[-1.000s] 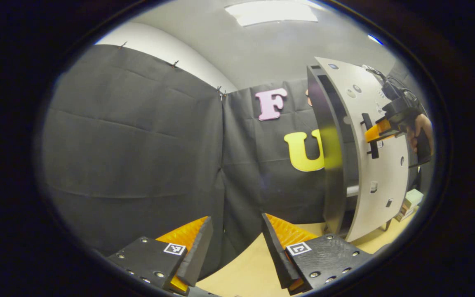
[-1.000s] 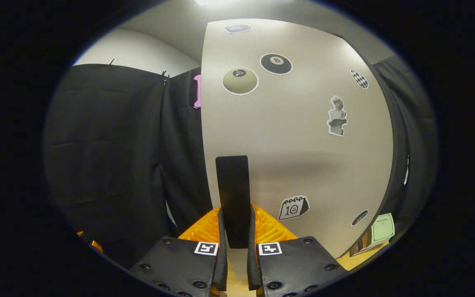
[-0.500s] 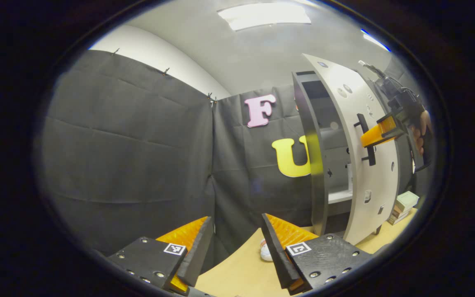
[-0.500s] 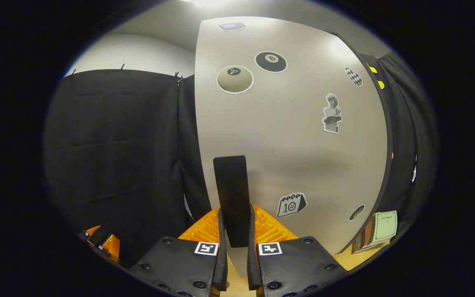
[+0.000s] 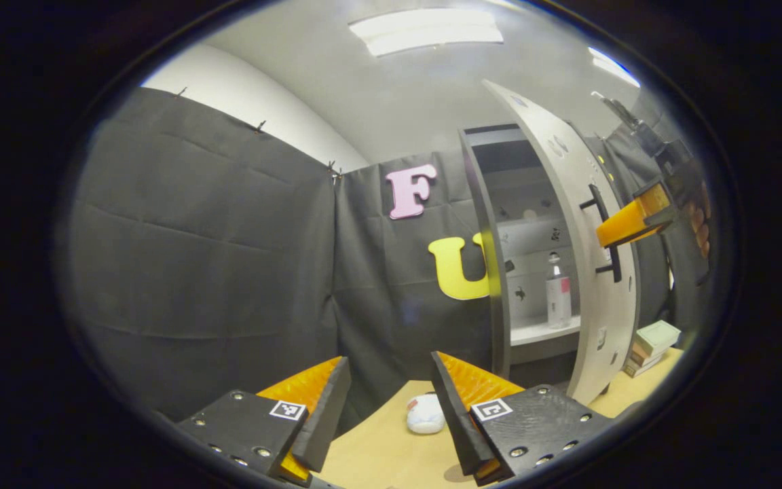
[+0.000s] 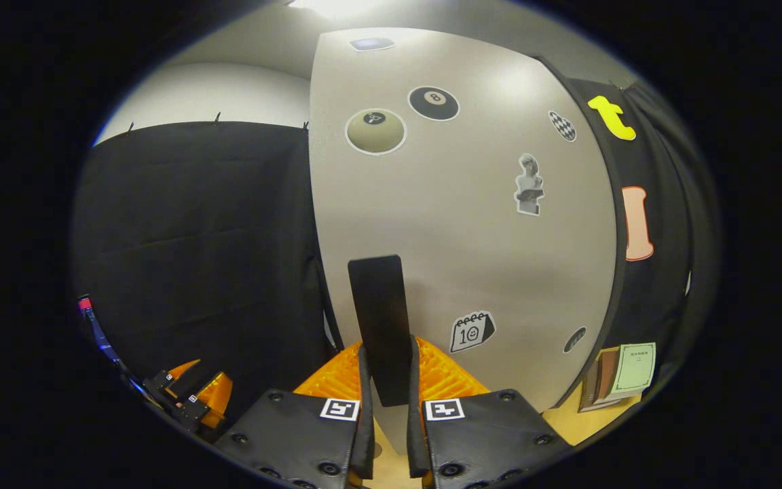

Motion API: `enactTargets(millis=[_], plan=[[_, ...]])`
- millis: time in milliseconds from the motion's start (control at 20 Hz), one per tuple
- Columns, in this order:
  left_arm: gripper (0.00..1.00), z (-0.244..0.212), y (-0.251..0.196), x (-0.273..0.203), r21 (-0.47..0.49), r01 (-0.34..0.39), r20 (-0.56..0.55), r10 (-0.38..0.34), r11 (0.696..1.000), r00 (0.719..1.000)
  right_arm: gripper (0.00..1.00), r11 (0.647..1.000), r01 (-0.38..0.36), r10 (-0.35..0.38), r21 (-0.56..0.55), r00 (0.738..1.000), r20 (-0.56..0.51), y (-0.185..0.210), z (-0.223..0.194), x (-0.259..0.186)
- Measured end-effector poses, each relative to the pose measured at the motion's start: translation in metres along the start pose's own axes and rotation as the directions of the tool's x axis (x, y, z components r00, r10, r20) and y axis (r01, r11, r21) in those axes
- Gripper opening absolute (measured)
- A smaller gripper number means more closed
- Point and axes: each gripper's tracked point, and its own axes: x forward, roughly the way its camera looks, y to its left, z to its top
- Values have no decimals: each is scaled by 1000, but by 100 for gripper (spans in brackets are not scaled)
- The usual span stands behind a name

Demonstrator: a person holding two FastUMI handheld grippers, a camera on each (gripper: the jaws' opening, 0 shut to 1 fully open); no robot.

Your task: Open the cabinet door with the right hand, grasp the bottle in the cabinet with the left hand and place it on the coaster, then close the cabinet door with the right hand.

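Right tool (image 6: 385, 380): clamped on the black door handle (image 6: 380, 326), both fingers pressed against its sides; also seen in the left gripper view at the door's outer face, held by a hand (image 5: 700, 224). Cabinet door (image 6: 459, 231): pale grey, sticker-covered, swung well open, so that the cabinet (image 5: 499, 204) interior is exposed in the left gripper view. Bottle (image 5: 557, 295): white with a red patch, upright on the cabinet's white shelf (image 5: 540, 331), untouched. Left tool (image 5: 387, 407): fingers spread wide, nothing held, raised above the wooden counter (image 5: 391, 455), well apart from the bottle. Small white rounded object (image 5: 426, 414): lying on the counter just beyond the left tool's fingers. Stacked books (image 5: 652, 339): on the counter beside the cabinet, behind the opened door.
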Motion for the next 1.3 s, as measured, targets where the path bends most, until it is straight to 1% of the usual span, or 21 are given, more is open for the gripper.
enactTargets(millis=[300, 400, 450, 600, 650, 700, 850, 900, 950, 1000, 1050, 1300], plan=[[71, 10, -43, -3, -6, 49, 10, -49, 999, 999, 21, 999, -37, 37, 12, 999, -4, -6, 1, -3], [71, 12, -58, -7, -14, 68, 10, -68, 998, 998, 21, 999, -42, 42, 6, 999, -4, -9, 1, -7], [71, 13, -66, -9, -19, 77, 9, -77, 997, 997, 19, 999, -44, 44, 5, 999, -4, -10, 2, -9], [71, 15, -87, -15, -30, 106, 10, -105, 994, 994, 19, 999, -48, 48, 5, 999, -5, -13, 1, -14], [71, 16, -93, -18, -31, 114, 13, -113, 993, 993, 21, 999, -48, 48, 5, 999, -5, -14, 1, -14], [71, 18, -98, -18, -31, 121, 15, -121, 992, 993, 19, 999, -47, 47, 6, 999, -5, -15, 1, -16], [71, 20, -116, -22, -35, 143, 17, -143, 989, 990, 19, 999, -38, 38, -1, 999, 0, -20, 1, -20], [71, 20, -122, -23, -38, 150, 16, -150, 988, 989, 21, 999, -33, 33, -3, 999, 1, -21, 1, -23], [71, 21, -128, -24, -42, 157, 14, -157, 987, 988, 19, 1000, -27, 27, -3, 1000, 3, -23, 1, -25], [71, 21, -134, -26, -45, 165, 13, -165, 985, 986, 21, 1000, -19, 20, -6, 1000, 4, -24, 1, -28], [71, 22, -141, -28, -49, 174, 13, -173, 984, 985, 19, 1000, -13, 13, -11, 1000, 4, -26, 1, -31], [71, 29, -171, -34, -52, 222, 25, -221, 974, 975, 20, 1000, 6, -6, 31, 1000, 22, -33, 1, -33]])
